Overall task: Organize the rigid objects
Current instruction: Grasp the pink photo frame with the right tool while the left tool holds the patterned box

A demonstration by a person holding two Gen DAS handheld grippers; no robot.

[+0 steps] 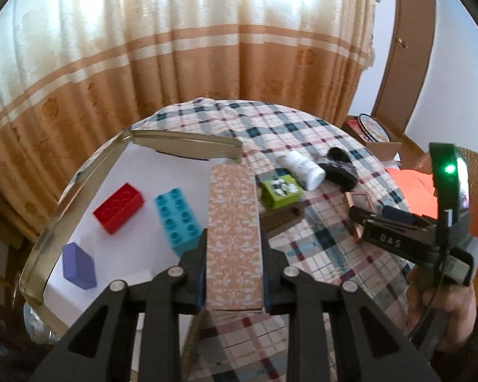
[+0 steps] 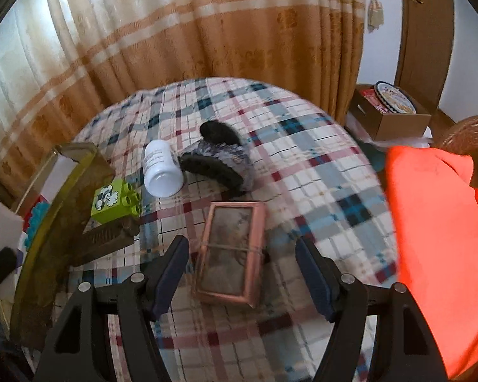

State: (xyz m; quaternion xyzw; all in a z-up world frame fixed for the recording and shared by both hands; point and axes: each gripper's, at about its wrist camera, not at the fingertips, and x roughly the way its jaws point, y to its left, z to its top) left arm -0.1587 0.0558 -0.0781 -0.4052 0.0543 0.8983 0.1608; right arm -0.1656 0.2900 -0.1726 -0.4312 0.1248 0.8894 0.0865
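Observation:
My left gripper (image 1: 234, 237) is shut on a long peach box with a white pattern (image 1: 232, 197), held above the right edge of a gold-rimmed tray (image 1: 79, 191). On the tray's white floor lie a red brick (image 1: 119, 203), a teal brick (image 1: 178, 219) and a purple block (image 1: 79, 265). My right gripper (image 2: 241, 243) stands open over a copper-framed glass box (image 2: 229, 254) lying on the plaid cloth; its pads are apart from the box. A green brick (image 2: 116, 202), a white bottle (image 2: 162, 172) and a brown piece (image 2: 108, 238) lie to the left of it.
A black and grey fuzzy item (image 2: 216, 162) lies behind the glass box. An orange cloth (image 2: 439, 254) covers the table's right side, with a wicker basket (image 2: 471, 130) behind it. A cardboard box with a round tin (image 2: 392, 111) sits off the table. Curtains hang behind.

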